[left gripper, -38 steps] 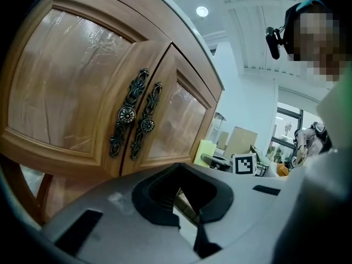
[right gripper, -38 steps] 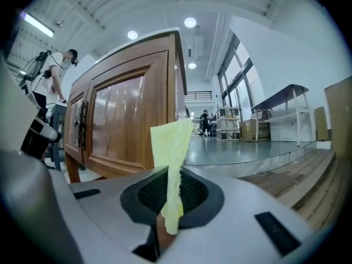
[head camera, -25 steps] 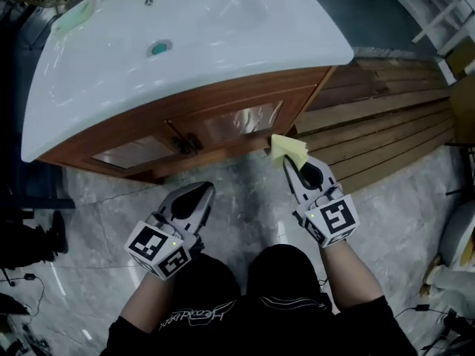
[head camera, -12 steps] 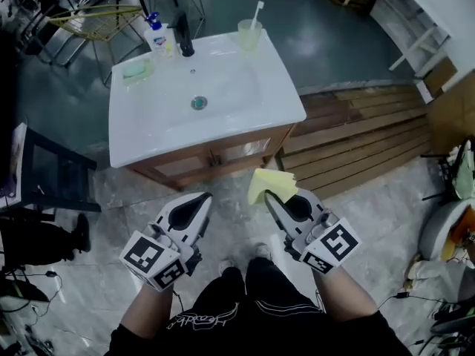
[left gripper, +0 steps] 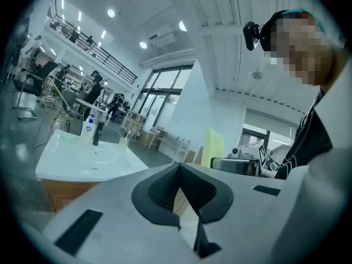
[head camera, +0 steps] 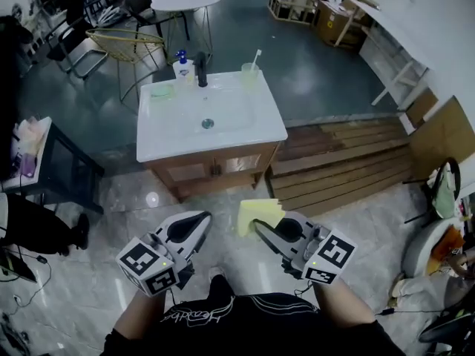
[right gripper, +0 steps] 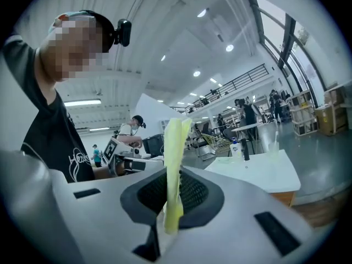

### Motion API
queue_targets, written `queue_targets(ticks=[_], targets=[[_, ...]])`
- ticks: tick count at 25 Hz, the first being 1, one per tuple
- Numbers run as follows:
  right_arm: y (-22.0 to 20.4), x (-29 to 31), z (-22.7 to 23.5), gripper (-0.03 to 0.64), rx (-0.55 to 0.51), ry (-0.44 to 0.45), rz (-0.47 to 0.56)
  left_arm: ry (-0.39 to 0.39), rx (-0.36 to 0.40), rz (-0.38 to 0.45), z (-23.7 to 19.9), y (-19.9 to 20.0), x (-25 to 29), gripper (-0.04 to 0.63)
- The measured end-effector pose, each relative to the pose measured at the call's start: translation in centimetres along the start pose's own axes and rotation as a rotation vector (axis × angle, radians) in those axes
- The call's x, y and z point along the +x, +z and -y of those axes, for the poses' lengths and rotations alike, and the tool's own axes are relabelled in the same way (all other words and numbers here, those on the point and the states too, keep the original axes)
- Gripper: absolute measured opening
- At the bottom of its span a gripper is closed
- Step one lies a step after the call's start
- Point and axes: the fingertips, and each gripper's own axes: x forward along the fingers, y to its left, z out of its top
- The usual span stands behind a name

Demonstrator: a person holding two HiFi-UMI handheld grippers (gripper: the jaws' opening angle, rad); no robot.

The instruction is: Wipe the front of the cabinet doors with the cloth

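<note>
My left gripper (head camera: pixel 199 221) hangs low over the floor, its jaws together with nothing between them. Beyond it stands the cabinet (head camera: pixel 215 170), doors facing me, under a white sink (head camera: pixel 223 133). Along the sink's back edge sit a green soap dish (head camera: pixel 159 91), a pump bottle (head camera: pixel 182 68) and a cup (head camera: pixel 249 73) with a toothbrush (head camera: pixel 256 56) standing in it. My right gripper (head camera: pixel 260 225) is clamped on the yellow cloth (head camera: pixel 258 213), which sticks up from the jaws, apart from the doors.

No legible text, shirt script (head camera: pixel 197 316) unreadable
</note>
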Motion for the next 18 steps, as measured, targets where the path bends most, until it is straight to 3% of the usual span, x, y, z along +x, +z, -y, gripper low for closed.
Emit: queue_targets(ticks=[10, 18], targets=[[-1.5, -11.2, -8.3, 0.041, 0.038, 0.107, 0.032, 0.062, 0.035, 0.052, 14.8, -2.8, -2.3, 0.006], [-2.1, -18.6, -12.1, 0.041, 0.048, 0.114, 0.071, 0.085, 0.081, 0.083, 23.4, -4.0, -3.4, 0.006]])
